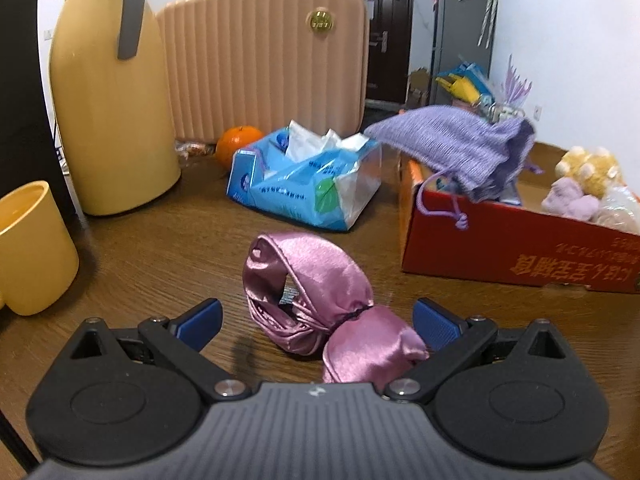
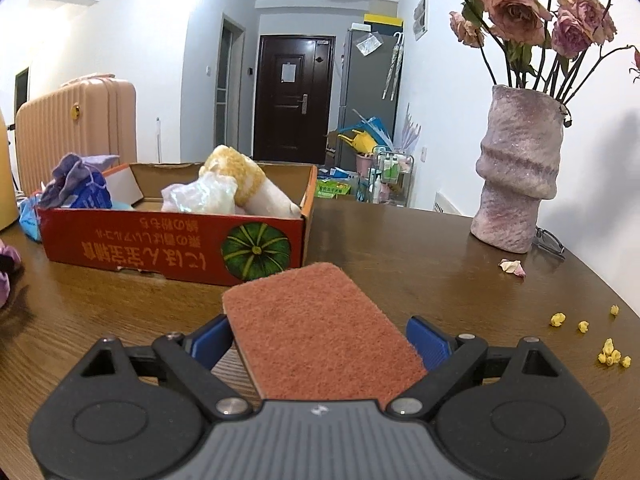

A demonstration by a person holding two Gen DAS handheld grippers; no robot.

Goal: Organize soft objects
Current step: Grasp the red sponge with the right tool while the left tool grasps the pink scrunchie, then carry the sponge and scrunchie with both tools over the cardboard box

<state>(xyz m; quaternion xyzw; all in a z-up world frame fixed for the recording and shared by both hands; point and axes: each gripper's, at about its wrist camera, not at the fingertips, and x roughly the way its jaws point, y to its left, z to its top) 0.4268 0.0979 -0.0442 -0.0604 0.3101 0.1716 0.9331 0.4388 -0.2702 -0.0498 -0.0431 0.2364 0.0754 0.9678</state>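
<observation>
Between right gripper (image 2: pixel 320 342) jaws: sponge (image 2: pixel 320 336), tilted downward.

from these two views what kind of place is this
Most likely a lived-in flat: a wooden table facing a dark entrance door, a pink suitcase standing against the table, and a fridge down the hall.

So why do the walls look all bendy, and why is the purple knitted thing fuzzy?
Left wrist view: the purple knitted pouch over the red box is smeared, probably motion blur; the pink satin piece stays sharp. Right wrist view: the fisheye lens bows the table edge and darkens the corners; the scouring pad looks oversized because it is close.
</observation>
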